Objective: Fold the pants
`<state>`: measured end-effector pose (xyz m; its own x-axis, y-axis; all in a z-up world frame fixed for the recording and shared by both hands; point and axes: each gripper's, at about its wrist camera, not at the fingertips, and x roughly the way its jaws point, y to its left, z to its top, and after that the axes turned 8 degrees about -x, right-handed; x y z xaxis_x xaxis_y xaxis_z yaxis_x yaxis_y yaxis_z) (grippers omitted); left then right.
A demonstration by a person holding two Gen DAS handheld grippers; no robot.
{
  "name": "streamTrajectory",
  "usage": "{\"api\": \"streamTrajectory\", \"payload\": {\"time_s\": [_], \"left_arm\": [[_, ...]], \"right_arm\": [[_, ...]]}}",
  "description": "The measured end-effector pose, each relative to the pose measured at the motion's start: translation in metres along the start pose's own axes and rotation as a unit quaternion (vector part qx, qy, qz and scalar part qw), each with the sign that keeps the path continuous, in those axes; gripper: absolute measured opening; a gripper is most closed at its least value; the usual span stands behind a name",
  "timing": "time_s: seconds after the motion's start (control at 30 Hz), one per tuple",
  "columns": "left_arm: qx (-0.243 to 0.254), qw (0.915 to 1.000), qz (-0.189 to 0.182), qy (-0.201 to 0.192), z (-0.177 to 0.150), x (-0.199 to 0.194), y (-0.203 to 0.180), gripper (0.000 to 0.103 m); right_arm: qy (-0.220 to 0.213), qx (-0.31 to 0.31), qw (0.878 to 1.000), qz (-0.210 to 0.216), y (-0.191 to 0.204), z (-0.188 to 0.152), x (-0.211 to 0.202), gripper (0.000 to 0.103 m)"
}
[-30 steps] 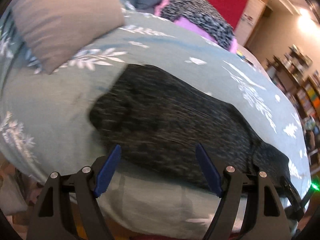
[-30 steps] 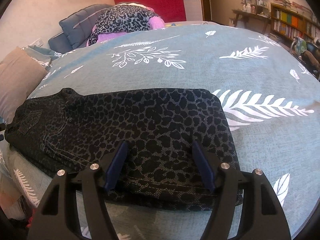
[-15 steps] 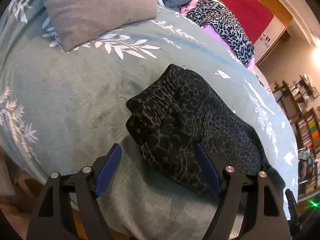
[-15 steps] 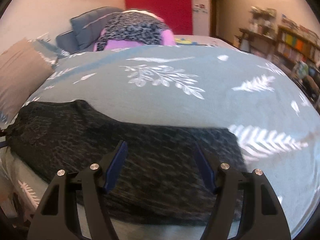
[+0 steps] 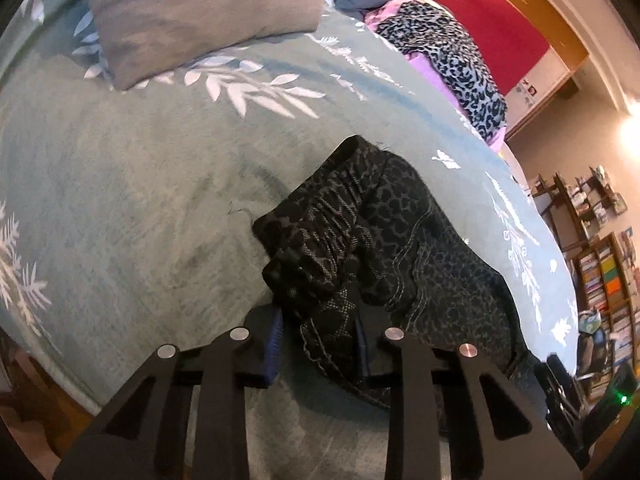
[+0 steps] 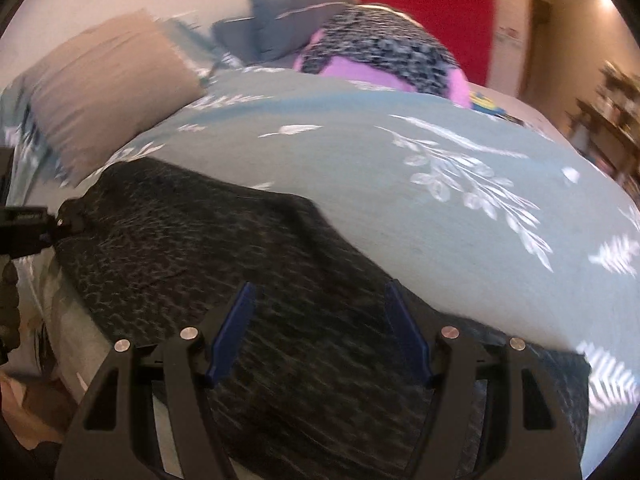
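Observation:
The dark leopard-print pants (image 5: 420,256) lie folded in a long strip on the teal bedspread (image 5: 140,184). My left gripper (image 5: 318,340) is shut on the near corner of the pants' waistband end, with cloth bunched between the blue pads. In the right wrist view the pants (image 6: 248,280) stretch from lower right to far left, blurred by motion. My right gripper (image 6: 320,328) is open just over the middle of the pants, holding nothing. The left gripper shows at the left edge (image 6: 28,228) on the waistband.
A tan pillow (image 5: 200,12) lies at the head of the bed. A pile of purple and leopard-print blankets (image 5: 448,40) sits further back. Bookshelves (image 5: 600,272) stand along the right wall. The bed's near edge drops off at the lower left.
My left gripper has closed on the waistband corner of the pants. My right gripper has moved left along the pants, staying open.

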<state>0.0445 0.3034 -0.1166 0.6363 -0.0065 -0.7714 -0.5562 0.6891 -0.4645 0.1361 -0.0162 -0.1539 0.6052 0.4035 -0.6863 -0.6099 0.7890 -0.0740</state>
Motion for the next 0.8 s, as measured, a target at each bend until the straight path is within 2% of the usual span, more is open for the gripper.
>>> {"api": "streamTrajectory", "payload": {"time_s": [0.1, 0.2, 0.27, 0.33, 0.4, 0.43, 0.47, 0.53, 0.8], "left_arm": [[0.013, 0.9997, -0.014, -0.012, 0.005, -0.005, -0.007, 0.026], [0.041, 0.9967, -0.056, -0.042, 0.014, -0.017, -0.020, 0.026], [0.057, 0.9956, -0.056, -0.048, 0.019, -0.014, -0.025, 0.026], [0.053, 0.9972, -0.043, -0.030, 0.024, 0.003, -0.018, 0.026], [0.025, 0.9992, -0.030, 0.008, 0.025, 0.023, -0.001, 0.026], [0.005, 0.9987, -0.045, 0.022, 0.024, 0.028, 0.011, 0.026], [-0.007, 0.9975, -0.065, 0.026, 0.024, 0.027, 0.019, 0.026], [-0.009, 0.9966, -0.076, 0.029, 0.023, 0.023, 0.022, 0.026], [-0.007, 0.9971, -0.067, 0.036, 0.024, 0.022, 0.020, 0.027]], "right_arm": [[0.000, -0.011, 1.000, 0.016, 0.015, 0.011, 0.009, 0.069], [0.000, -0.016, 0.999, 0.030, 0.028, 0.019, 0.016, 0.069], [0.000, -0.021, 0.999, 0.037, 0.036, 0.025, 0.021, 0.069], [0.000, -0.024, 0.999, 0.046, 0.043, 0.030, 0.025, 0.069], [0.001, -0.028, 0.998, 0.052, 0.048, 0.035, 0.028, 0.069], [0.001, -0.031, 0.998, 0.055, 0.051, 0.038, 0.030, 0.069], [0.001, -0.034, 0.998, 0.061, 0.054, 0.043, 0.033, 0.069], [0.004, -0.038, 0.996, 0.079, 0.059, 0.054, 0.040, 0.069], [-0.002, -0.086, 0.984, 0.155, 0.109, 0.124, 0.095, 0.069]]}}
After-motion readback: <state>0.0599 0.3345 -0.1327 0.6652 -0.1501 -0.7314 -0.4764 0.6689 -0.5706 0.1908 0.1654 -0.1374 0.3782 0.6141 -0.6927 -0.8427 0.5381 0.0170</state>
